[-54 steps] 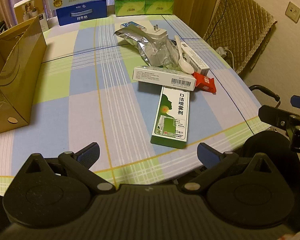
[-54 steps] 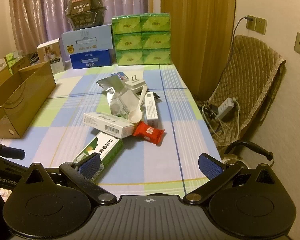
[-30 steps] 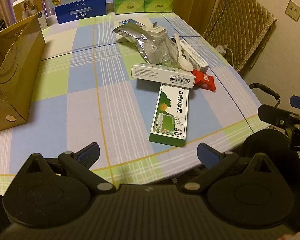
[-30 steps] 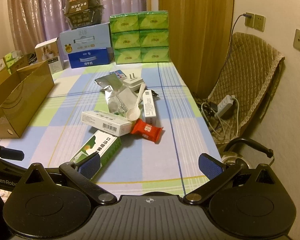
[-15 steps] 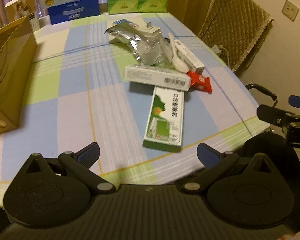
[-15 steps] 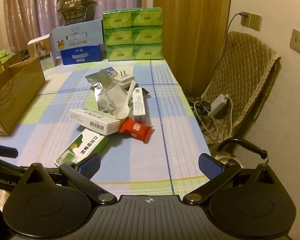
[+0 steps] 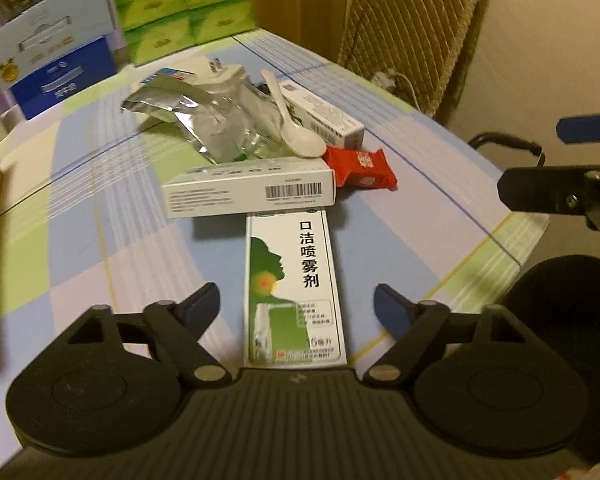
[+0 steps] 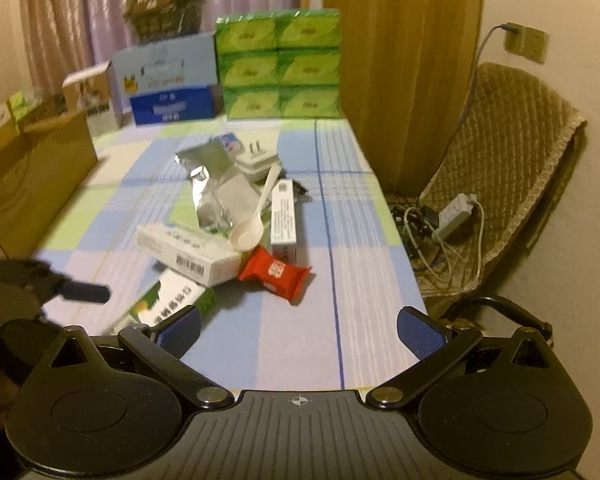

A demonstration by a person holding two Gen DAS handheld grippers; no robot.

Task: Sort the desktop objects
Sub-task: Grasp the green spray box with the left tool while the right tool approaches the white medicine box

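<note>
— From the left wrist view, what's it going for?

— The left gripper (image 7: 296, 304) hangs low over the table (image 7: 80, 248) with its jaws spread wide, and the green spray box (image 7: 294, 284) lies flat right between them, long side running away from the camera. Its far end is tucked just under the white barcode box (image 7: 248, 192), which sits crosswise on it.

— Will it be easy to take?

— I'd guess so. It looks like light, stiff cardboard, a bit glossy, so squeeze the 2 long sides near the middle, not the end flaps, and gently, or the walls may cave. Slide it back first, or the white box may tip.

— And behind that?

— A red snack packet (image 7: 360, 168), a white spoon (image 7: 296, 124) resting on a crinkly foil bag (image 7: 196, 120). All soft or loose; none look heavy.

— Now the right wrist view?

— The right gripper (image 8: 298, 334) is spread too, holding nothing, back near the table's front edge. From there the green box (image 8: 168, 304) shows at lower left, the left tool's fingertip (image 8: 84, 293) just above it. A brown cardboard carton (image 8: 32, 184) stands open at the left side, likely where things go.
</note>
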